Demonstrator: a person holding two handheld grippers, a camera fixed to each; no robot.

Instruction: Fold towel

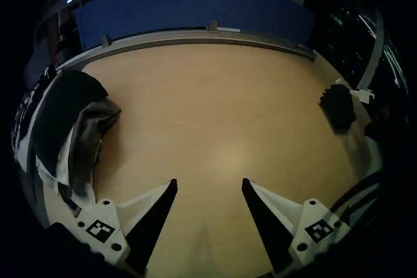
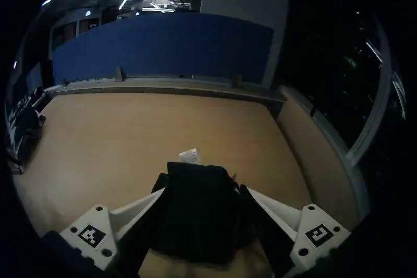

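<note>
Left gripper view: the left gripper [image 1: 208, 184] is hovering released over the bench [image 1: 219, 111]; right gripper [image 2: 204, 187] is straddling the black towel [image 2: 200, 215], grip impossible to tell.

A pale wooden table [image 1: 219, 121] bears a black towel [image 2: 200, 210] and crumpled cloths [image 1: 86, 132].

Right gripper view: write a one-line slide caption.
Right gripper with jaws either side of a dark towel on a wooden desk, blue partition behind.
</note>
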